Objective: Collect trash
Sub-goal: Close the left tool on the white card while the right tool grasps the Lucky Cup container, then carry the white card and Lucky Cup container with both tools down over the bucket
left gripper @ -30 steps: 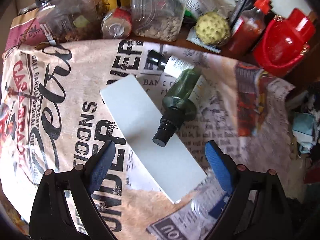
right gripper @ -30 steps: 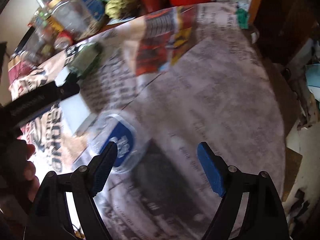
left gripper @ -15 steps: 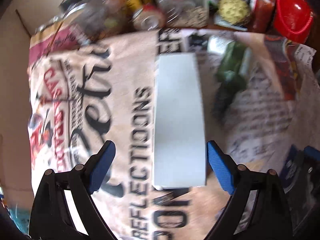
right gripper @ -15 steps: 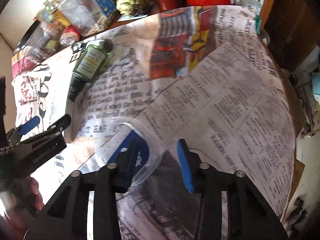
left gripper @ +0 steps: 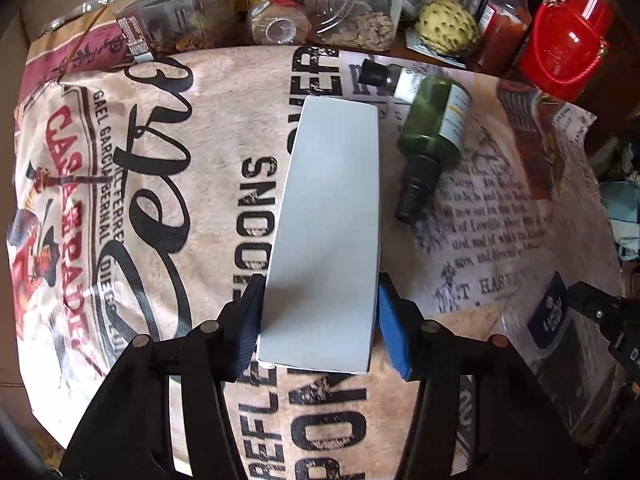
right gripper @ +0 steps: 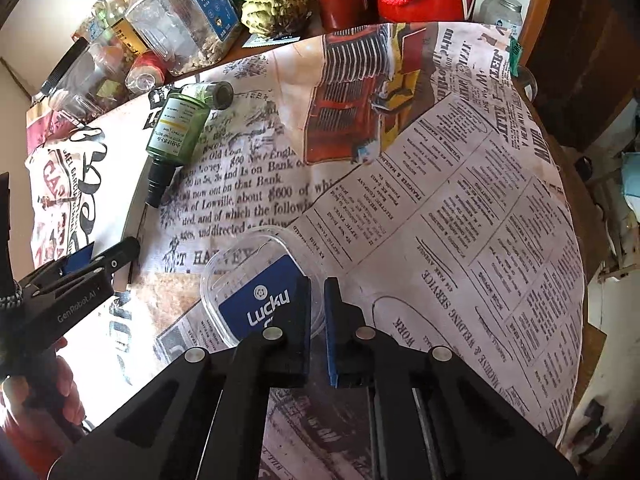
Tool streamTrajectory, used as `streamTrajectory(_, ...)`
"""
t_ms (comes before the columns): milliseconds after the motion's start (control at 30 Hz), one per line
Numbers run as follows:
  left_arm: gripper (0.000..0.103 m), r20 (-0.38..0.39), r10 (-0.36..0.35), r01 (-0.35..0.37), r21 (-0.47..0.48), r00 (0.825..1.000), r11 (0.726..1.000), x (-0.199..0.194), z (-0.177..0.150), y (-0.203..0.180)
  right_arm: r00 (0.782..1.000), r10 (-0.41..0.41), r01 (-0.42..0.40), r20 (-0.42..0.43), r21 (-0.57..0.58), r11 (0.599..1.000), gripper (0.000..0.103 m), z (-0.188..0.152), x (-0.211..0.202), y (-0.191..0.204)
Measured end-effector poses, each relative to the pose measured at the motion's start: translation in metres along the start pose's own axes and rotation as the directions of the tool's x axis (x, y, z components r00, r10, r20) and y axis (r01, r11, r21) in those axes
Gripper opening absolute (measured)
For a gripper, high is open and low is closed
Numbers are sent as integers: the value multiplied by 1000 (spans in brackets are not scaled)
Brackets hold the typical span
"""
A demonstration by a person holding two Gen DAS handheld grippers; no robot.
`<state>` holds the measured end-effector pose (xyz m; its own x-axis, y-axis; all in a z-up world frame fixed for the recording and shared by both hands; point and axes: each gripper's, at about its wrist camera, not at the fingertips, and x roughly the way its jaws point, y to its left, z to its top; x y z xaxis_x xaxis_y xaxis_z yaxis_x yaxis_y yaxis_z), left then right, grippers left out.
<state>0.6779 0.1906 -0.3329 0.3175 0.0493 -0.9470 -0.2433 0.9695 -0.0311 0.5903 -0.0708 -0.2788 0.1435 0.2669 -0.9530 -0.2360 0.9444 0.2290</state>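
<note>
Cardboard, we judged, crushes easily: our left gripper [left gripper: 318, 322] clamped the white box's [left gripper: 328, 236] near end by its sides; our right gripper [right gripper: 317, 320] pinched the flimsy plastic tub's [right gripper: 256, 280] rim; the green bottle [left gripper: 432, 128] lay beyond.

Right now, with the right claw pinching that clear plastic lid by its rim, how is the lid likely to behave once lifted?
The clear plastic lid looks thin and see-through, so probably very light and flexible. The right claw grips only one edge, so the far side may droop or twist. Its glossy surface suggests that it could slip.
</note>
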Motion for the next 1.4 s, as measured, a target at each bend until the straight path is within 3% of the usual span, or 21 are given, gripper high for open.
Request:
streamTrajectory(300,52,51,-15,17,-41,999,999,-52,-23,10,999,34,-34,11,24,999,5,-8,-22,-11)
streamTrajectory(500,52,122,-3,13,-83,993,997,-86,-22,21,999,32,-32,11,-34,999,7,-13,-31,-4)
streamTrajectory(567,51,151,9,4,-85,988,996,-98,-22,23,999,41,-41,-2,-61,997,26,-9,-30,1)
streamTrajectory(600,52,161,6,8,-88,987,996,-102,-23,25,999,49,-49,-12,-79,996,54,-8,-29,3)
streamTrajectory(633,52,167,4,12,-90,986,996,-102,-22,25,998,59,-60,-15,-97,993,74,-6,-27,6)
streamTrajectory(667,52,172,3,13,-95,985,995,-104,-21,27,997,72,-72,-3,-117,991,77,-4,-26,10)
streamTrajectory(767,52,176,6,13,-106,984,994,-106,-21,31,997,79,-76,13,-170,983,78,1,-19,24)
streamTrajectory(867,52,171,14,6,-117,985,993,-104,-20,36,999,12,-21,-40,-224,974,78,5,5,35)
streamTrajectory(967,52,170,20,1,-125,985,992,-105,-19,40,996,6,-26,-84,-238,971,78,4,21,41)
streamTrajectory(1100,52,181,33,-10,-130,983,991,-110,-17,42,993,-85,59,-86,-269,961,72,1,34,47)
streamTrajectory(1267,52,215,34,-3,-142,976,990,-124,-16,32,998,-32,18,-63,-199,980,71,-6,24,34)
streamTrajectory(1400,52,267,23,19,-156,963,988,-150,-21,13,1000,-4,3,-4,-172,985,71,-9,-6,21)
